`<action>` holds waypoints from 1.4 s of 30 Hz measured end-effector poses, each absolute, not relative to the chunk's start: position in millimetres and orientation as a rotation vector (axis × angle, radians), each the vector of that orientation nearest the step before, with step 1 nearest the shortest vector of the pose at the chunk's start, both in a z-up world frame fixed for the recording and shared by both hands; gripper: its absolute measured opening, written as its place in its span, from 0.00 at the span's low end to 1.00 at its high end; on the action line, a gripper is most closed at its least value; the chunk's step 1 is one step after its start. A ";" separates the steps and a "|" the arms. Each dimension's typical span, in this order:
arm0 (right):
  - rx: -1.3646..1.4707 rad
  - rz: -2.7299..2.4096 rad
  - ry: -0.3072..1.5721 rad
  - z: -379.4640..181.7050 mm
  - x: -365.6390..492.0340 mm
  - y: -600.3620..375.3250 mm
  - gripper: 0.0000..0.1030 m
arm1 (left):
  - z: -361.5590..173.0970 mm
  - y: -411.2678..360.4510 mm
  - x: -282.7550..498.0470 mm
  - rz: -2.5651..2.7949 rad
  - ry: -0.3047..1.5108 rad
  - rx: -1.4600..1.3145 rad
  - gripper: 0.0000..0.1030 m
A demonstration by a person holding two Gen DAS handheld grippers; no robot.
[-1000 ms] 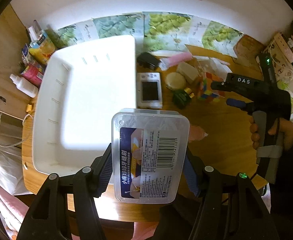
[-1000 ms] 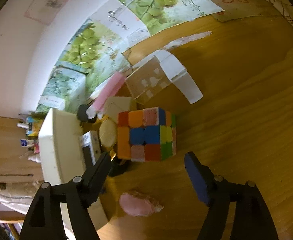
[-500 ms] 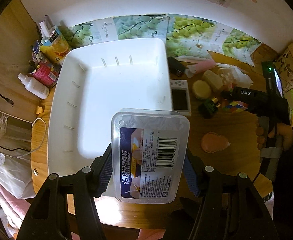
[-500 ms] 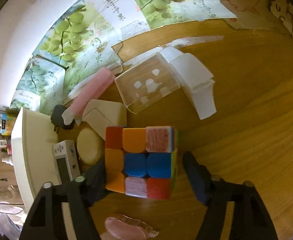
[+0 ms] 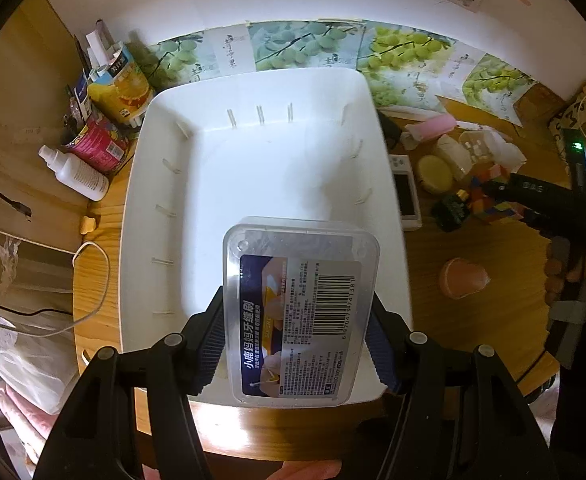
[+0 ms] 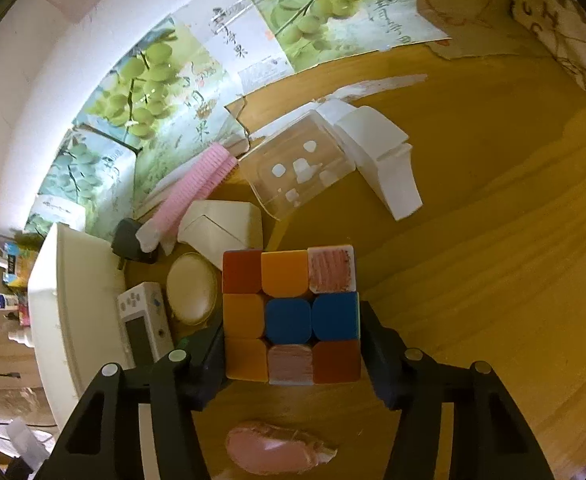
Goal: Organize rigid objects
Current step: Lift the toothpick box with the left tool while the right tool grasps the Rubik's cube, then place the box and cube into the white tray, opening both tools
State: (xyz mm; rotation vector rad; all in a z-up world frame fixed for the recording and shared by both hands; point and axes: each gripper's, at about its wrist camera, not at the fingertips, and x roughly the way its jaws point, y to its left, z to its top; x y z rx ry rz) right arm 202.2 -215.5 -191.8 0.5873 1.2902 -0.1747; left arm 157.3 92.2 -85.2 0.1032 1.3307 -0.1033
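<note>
My left gripper (image 5: 295, 340) is shut on a clear plastic box (image 5: 299, 312) with a blue barcode label. It holds the box above the near part of a large white tray (image 5: 165, 216), which holds nothing else. My right gripper (image 6: 293, 356) has its jaws against both sides of a colourful puzzle cube (image 6: 291, 314) on the wooden table. The cube (image 5: 489, 196) and the right gripper (image 5: 493, 200) also show at the right of the left wrist view.
Right of the tray lie a white handheld device (image 6: 145, 320), a round cream tin (image 6: 192, 294), a pink tube (image 6: 197, 188), a clear box (image 6: 297, 168), white packaging (image 6: 385, 152) and a pink object (image 6: 277, 454). Bottles and cartons (image 5: 105, 120) stand left of the tray.
My left gripper has carried the clear box leftward over the tray. My right gripper has moved forward around the cube and closed against its sides.
</note>
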 end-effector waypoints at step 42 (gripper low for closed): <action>0.301 0.479 0.870 -76.2 134.6 -31.3 0.54 | -121.8 188.5 167.3 0.018 1.329 -0.069 0.69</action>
